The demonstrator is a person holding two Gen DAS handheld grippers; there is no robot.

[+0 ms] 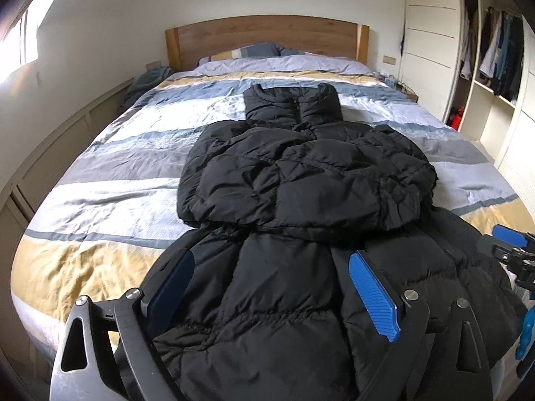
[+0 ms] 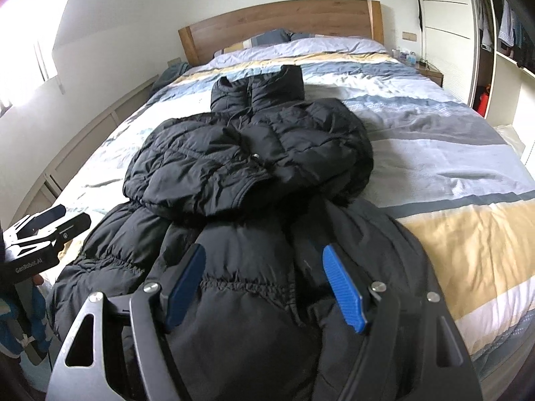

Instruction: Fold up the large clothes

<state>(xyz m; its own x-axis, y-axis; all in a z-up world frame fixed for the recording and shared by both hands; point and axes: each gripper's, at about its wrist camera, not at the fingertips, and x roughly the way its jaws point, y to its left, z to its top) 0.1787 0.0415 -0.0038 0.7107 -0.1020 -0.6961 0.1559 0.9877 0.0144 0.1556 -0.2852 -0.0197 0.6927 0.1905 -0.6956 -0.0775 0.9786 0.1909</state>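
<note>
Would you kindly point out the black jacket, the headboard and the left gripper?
Jacket (image 1: 301, 180), left wrist view, on its folded-over upper part.
Headboard (image 1: 267, 38), left wrist view, on the wooden panel's middle.
Left gripper (image 1: 271, 290), left wrist view, midway between its fingertips.

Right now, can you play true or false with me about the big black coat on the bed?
1. The black coat lies on a striped bed cover. True.
2. The left hand-held gripper squeezes the coat. False: its jaws are open, nothing pinched.
3. The bed has a wooden headboard. True.
4. The coat is red. False: it is black.
5. Clothes hang in an open wardrobe. True.
6. The right hand-held gripper is shut. False: its blue pads stand apart above the coat.
</note>
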